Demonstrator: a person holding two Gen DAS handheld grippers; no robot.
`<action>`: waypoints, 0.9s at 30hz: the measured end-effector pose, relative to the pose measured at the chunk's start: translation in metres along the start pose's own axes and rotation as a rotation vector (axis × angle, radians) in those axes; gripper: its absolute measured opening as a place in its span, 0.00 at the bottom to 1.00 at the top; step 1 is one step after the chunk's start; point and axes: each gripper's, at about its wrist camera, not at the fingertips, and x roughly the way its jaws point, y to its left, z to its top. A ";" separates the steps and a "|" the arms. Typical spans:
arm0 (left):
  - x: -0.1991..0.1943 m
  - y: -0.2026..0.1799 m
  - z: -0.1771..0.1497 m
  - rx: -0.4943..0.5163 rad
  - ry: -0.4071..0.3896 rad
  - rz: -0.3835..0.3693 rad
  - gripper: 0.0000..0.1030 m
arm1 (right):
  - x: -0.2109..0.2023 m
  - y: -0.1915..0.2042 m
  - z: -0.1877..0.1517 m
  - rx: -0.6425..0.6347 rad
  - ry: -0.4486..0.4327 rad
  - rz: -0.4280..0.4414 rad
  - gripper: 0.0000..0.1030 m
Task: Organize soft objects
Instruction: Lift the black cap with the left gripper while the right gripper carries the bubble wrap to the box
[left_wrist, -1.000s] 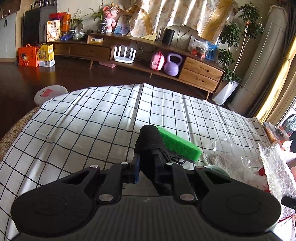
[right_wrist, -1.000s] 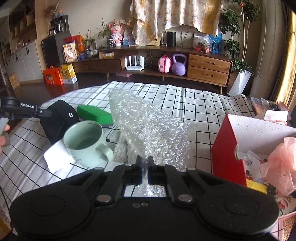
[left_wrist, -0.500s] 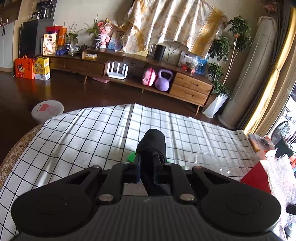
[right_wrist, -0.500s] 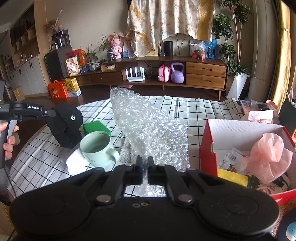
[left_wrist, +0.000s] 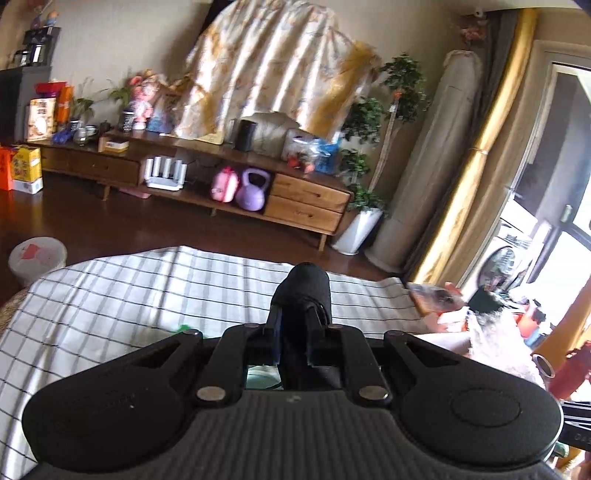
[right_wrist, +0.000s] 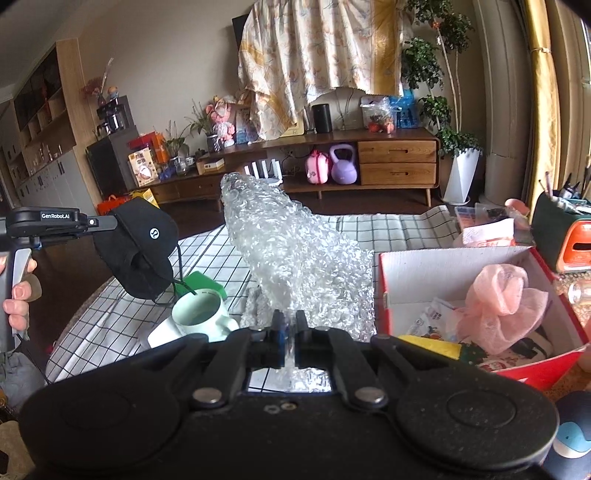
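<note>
Both tools are mid-carry: the left tool pinches a black fabric pouch, the right tool a clear bubble-wrap sheet; the red cardboard box awaits them.

The cap is matt black cloth, the bubble wrap clear glossy plastic, the mug smooth glazed ceramic, the box red-and-white cardboard.
</note>
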 end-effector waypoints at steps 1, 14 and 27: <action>0.002 -0.010 0.000 0.011 0.002 -0.018 0.12 | -0.003 -0.003 0.001 0.005 -0.005 -0.003 0.03; 0.052 -0.137 -0.013 0.172 0.083 -0.190 0.12 | -0.020 -0.058 0.003 0.060 -0.031 -0.127 0.03; 0.108 -0.235 -0.031 0.257 0.148 -0.310 0.12 | -0.001 -0.132 0.008 0.127 -0.019 -0.251 0.03</action>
